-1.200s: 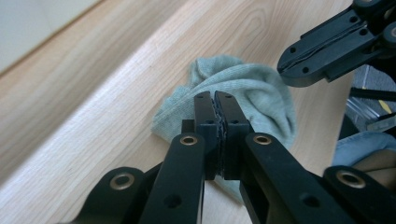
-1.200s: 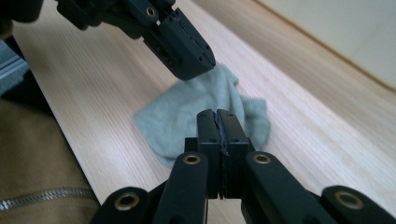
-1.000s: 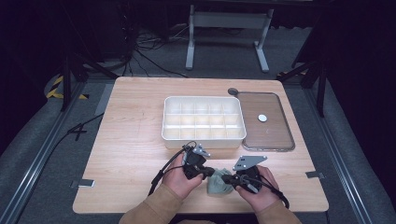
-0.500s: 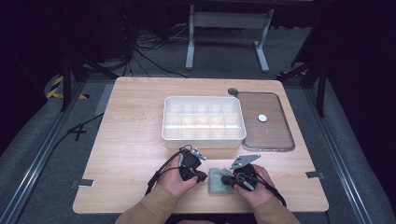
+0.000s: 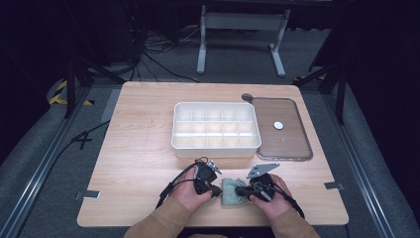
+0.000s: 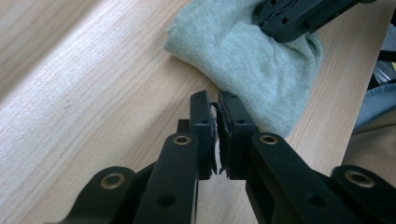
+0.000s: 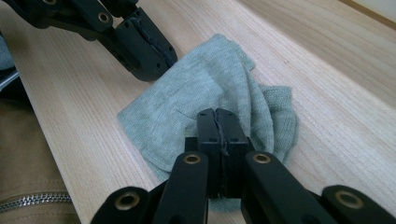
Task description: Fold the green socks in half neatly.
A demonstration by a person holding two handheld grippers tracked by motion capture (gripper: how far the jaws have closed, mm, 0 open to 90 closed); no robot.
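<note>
Worktop (image 5: 138, 148): pale wood, dark floor around it.
Left tool (image 5: 216, 191): near front edge, jaws all but closed with a thin slit, nothing between them, tips at the cloth's left edge.
Cloth (image 5: 231, 191): grey-green, crumpled, at front edge between both tools.
Right tool (image 5: 239, 190): jaws closed, over the cloth; grip on it unclear.
Tray (image 5: 216, 128): white, compartmented, mid-worktop.
Lid (image 5: 282, 129): brownish, just right of tray.

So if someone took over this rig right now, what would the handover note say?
Left gripper: shut, tips at the near edge of the grey-green cloth; whether it pinches fabric is unclear.
Right gripper: shut, resting on the cloth; a pinch can't be confirmed.
Cloth: crumpled between both grippers at the table's near edge.
White divided tray and its clear lid sit beyond, untouched.
Done: cloth bunched up.
Left: probably finishing the fold and stowing it in the tray.
</note>
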